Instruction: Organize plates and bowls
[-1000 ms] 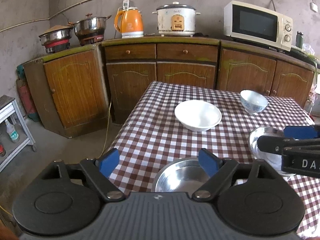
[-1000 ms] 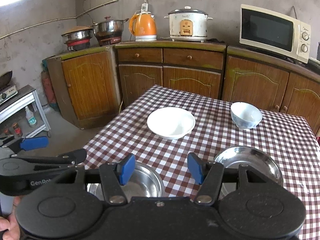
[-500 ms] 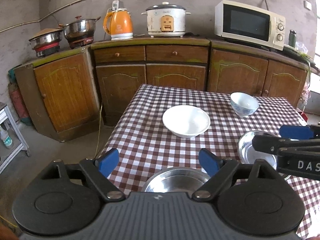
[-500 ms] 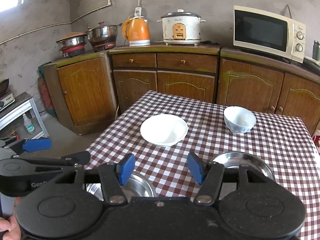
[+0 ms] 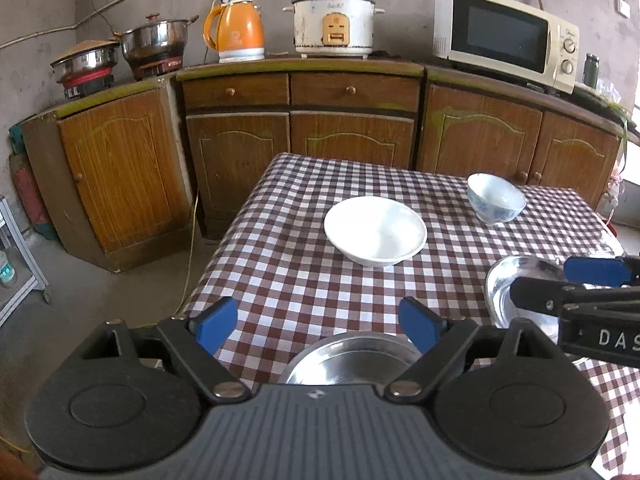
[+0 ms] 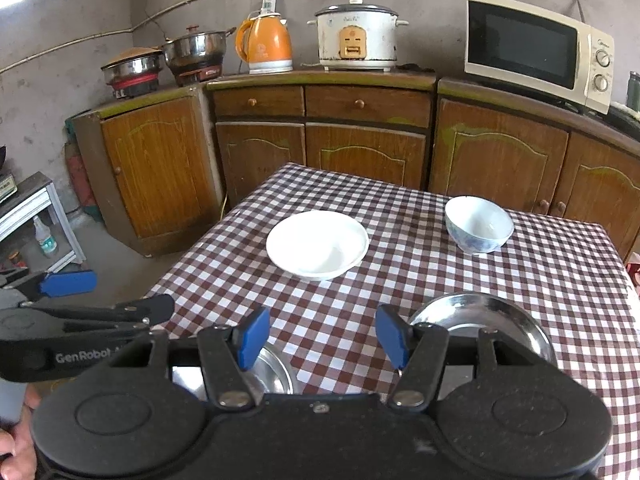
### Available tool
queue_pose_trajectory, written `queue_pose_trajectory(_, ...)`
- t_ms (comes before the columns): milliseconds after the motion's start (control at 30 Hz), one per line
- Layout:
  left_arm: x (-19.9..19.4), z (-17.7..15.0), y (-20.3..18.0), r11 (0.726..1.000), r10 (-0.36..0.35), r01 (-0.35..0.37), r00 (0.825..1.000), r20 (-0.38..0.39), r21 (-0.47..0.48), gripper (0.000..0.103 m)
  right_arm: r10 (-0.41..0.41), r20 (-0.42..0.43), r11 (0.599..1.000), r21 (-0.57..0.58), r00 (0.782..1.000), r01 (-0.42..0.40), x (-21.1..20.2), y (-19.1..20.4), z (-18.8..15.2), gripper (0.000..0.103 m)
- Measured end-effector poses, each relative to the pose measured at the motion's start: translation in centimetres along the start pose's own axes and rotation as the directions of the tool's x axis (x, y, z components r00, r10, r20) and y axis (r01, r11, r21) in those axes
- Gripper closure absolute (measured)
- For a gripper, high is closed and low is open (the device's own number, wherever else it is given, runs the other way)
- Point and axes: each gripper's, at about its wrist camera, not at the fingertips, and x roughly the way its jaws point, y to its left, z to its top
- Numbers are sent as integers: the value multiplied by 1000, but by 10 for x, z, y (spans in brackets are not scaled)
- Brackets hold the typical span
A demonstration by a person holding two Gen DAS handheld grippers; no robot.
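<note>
The white bowl (image 5: 375,230) sits mid-table on the checked cloth (image 5: 280,264), the small blue-patterned bowl (image 5: 496,203) behind it to the right. My left gripper (image 5: 320,322) is spread wide and empty over a steel bowl (image 5: 352,364) half hidden by its body. My right gripper (image 6: 322,338), lettered "DAS", is also spread, holding nothing; a steel plate (image 6: 484,320) lies just beside it. Bare cloth surrounds the white bowl, and the table's left edge is close
</note>
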Motion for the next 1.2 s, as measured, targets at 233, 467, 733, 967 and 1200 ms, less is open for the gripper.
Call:
queue_pose_trajectory(233,7,7,5,1000,1,-1,1000,4,-3,13,6,-6,1000,-5,1000,-6,14,6,5,32)
queue_pose_trajectory(467,17,15,6,1000,2,-2,1000,6,7,13,12,-14,1000,-2,1000,-12,27,8,10,32)
queue_pose_trajectory(733,30,21,8,1000,0,0,1000,-1,4,13,9,-19,1000,-1,1000,-9,42,9,16,32)
queue_pose_trajectory(967,39,26,10,1000,-1,1,1000,-6,8,13,4,-23,1000,3,1000,-4,54,7,21,32)
queue_pose_trajectory(1200,47,28,9,1000,-7,7,1000,-11,4,13,0,-27,1000,8,1000,0,64,5,26,32)
